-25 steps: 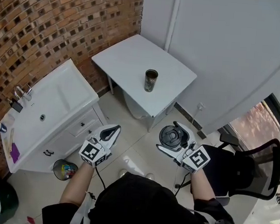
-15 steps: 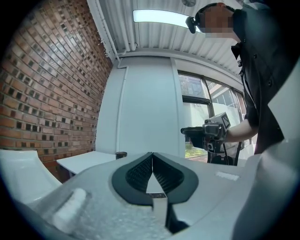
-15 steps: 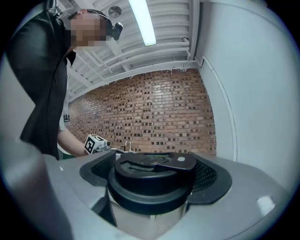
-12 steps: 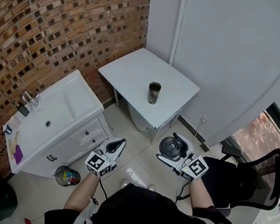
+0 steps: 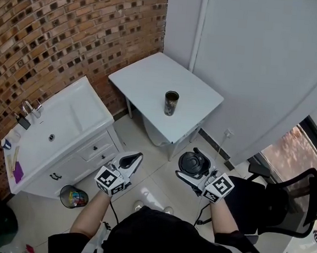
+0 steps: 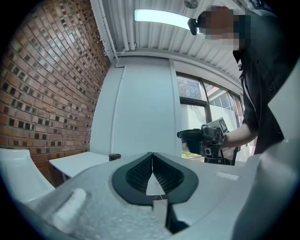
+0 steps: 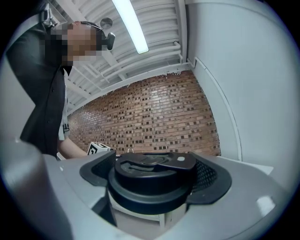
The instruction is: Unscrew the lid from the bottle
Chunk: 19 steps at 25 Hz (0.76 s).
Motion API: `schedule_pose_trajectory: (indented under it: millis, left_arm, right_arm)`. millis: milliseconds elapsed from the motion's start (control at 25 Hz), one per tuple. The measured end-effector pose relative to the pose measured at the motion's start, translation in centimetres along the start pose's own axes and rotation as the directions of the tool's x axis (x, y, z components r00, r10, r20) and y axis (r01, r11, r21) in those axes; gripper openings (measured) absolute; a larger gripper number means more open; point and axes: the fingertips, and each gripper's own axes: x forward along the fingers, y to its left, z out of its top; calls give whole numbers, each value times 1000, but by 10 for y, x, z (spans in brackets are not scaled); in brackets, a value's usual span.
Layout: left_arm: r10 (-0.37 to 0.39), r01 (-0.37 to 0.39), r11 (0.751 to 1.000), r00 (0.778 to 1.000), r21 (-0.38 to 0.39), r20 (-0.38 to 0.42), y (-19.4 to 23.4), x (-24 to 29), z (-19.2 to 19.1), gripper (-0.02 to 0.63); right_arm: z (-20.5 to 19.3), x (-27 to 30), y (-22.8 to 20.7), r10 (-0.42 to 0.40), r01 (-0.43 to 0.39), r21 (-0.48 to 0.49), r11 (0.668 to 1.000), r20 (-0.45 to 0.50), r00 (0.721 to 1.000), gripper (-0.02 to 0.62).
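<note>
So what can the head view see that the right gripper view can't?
Only the head view shows the bottle standing on the white table, and the bin on the floor. Only the right gripper view shows the ceiling light. Both show the black lid squeezed in the right claw, and the brick wall.

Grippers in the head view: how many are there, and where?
2. The left gripper, shut and empty, hovers near the sink cabinet; the right gripper grips the black lid.
</note>
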Motion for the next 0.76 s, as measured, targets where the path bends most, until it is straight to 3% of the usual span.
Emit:
schedule_pose_trajectory:
  millis: [240,760]
  left_arm:
    - [-39,41,999,998,36,-39,-11,7,-11,5]
    - [-57,58,998,998,27,-22,-14,14,-13,5]
  right_arm:
    - [-6,3,-3,30,-31,-14,999,-25,999,482]
    - [-13,9,-5,67,-71,-55,996,-67,995,482]
